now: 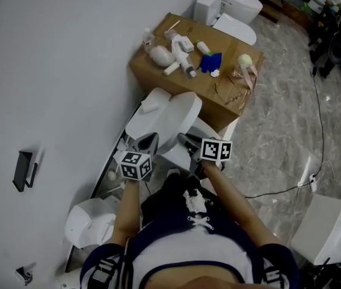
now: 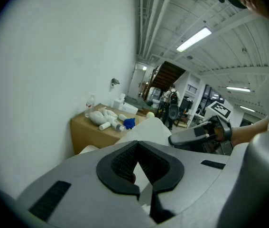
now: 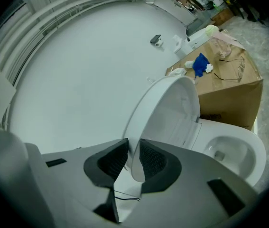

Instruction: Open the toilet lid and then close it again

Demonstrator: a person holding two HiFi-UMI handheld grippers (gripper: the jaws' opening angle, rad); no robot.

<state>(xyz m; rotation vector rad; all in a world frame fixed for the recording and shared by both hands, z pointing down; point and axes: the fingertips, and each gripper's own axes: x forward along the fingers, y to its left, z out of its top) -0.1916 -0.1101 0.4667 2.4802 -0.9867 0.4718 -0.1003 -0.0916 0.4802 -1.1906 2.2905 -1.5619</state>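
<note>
The white toilet lid point(image 1: 179, 116) stands half raised, tilted over the bowl point(image 3: 229, 148). My right gripper point(image 1: 185, 140) reaches its near edge. In the right gripper view the lid's point(image 3: 167, 113) thin rim runs down between the two dark pads, and the right gripper point(image 3: 133, 158) is shut on it. My left gripper point(image 1: 148, 142) hovers just left of the lid, near the tank point(image 1: 149, 110). Seen in its own view, the left gripper point(image 2: 138, 167) is shut with nothing in it. That view has the lid point(image 2: 146, 129) ahead and the right gripper point(image 2: 191, 137) to the right.
A cardboard box point(image 1: 218, 101) with bottles, a blue thing and glasses on top stands just beyond the toilet. Another toilet point(image 1: 233, 8) is further back. The white wall runs along the left with a black holder point(image 1: 23, 170). A cable point(image 1: 278, 188) crosses the marble floor, near a white unit point(image 1: 332, 227).
</note>
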